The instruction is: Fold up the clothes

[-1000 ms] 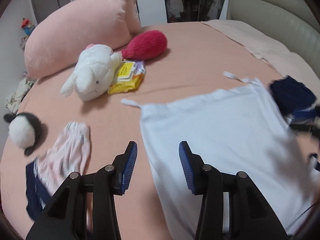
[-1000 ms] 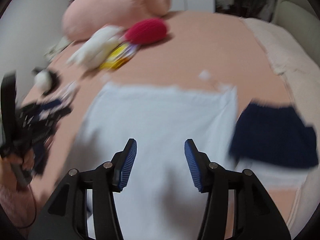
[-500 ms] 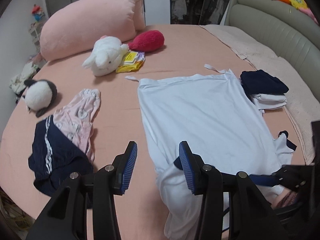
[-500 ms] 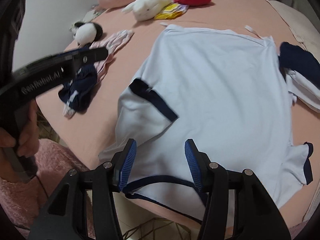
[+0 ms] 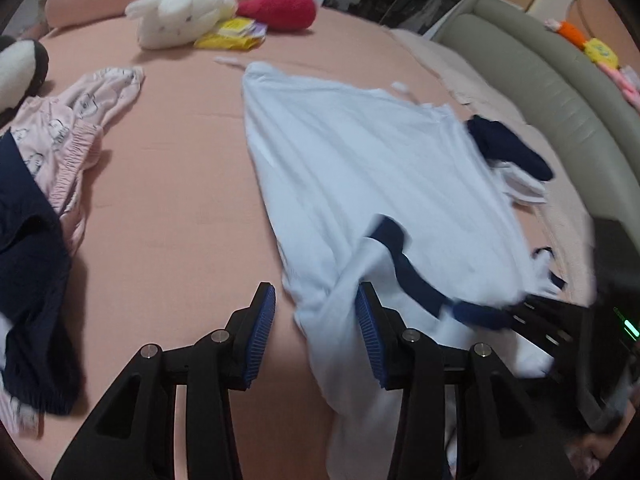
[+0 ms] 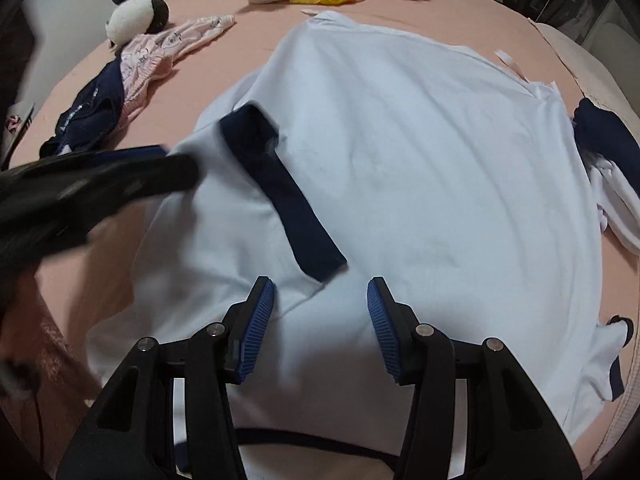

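1. Both claws stand released: the left gripper [image 5: 315,320] hovers at the shirt's near left edge, and the right gripper [image 6: 321,315] hangs over its middle, gripping nothing.
2. Beneath them the pale blue T-shirt with navy trim [image 6: 420,168] lies spread on the round pink bed [image 5: 172,184], one navy-cuffed sleeve [image 6: 280,184] turned inward.
3. To fold well, I judge: pinch a single layer at the edge and keep the fold line straight.
4. Pink patterned shorts [image 5: 68,128] lie well apart.

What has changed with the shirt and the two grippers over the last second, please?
The near sleeve of the pale blue shirt has been folded inward onto its body. Both the left gripper and the right gripper have come closer over the shirt, open and empty. The toys and other clothes stayed put.
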`<action>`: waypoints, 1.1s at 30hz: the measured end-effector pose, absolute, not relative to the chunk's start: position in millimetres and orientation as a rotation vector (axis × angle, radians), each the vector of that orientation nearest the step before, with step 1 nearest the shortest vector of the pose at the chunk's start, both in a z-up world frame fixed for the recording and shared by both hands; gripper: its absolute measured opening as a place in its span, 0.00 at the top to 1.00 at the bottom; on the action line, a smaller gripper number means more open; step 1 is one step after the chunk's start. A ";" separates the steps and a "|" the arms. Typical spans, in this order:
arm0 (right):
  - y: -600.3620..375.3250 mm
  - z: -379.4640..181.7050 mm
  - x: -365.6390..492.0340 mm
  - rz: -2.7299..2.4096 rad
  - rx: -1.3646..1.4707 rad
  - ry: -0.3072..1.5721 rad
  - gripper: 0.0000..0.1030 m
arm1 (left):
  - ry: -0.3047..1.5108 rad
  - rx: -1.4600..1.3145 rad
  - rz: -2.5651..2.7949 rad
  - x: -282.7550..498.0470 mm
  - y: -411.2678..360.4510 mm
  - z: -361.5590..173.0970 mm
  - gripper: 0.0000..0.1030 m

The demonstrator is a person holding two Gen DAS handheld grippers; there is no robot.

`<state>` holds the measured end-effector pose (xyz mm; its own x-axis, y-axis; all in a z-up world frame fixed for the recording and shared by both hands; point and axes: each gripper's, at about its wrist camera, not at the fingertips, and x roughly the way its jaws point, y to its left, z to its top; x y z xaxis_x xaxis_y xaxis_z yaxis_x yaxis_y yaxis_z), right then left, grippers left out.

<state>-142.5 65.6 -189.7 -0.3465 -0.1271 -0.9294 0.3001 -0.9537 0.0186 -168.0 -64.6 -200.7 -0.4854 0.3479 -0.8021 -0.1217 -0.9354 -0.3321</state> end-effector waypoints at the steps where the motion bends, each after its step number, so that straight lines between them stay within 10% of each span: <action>1: 67.3 -188.0 -140.9 -2.372 1.620 0.236 0.52 | -0.347 -1.414 2.476 -169.4 -65.9 -200.6 0.57; 14: 76.4 -159.9 -111.2 -2.324 1.490 0.041 0.52 | -0.496 -1.502 2.427 -103.1 -77.2 -205.2 0.60; 28: 153.3 -198.0 -65.2 -2.474 1.693 0.028 0.55 | -0.081 -1.674 2.572 -76.7 -28.1 -226.1 0.62; 33: 191.4 -168.1 -25.5 -2.554 1.563 -0.051 0.56 | -0.350 -1.550 2.584 -49.9 -53.1 -201.5 0.64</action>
<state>-25.5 191.4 -168.1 -0.4471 -0.1426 -0.8830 0.1072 -0.9886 0.1054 -50.0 -53.1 -201.5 -0.4736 0.2094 -0.8555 0.0255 -0.9676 -0.2510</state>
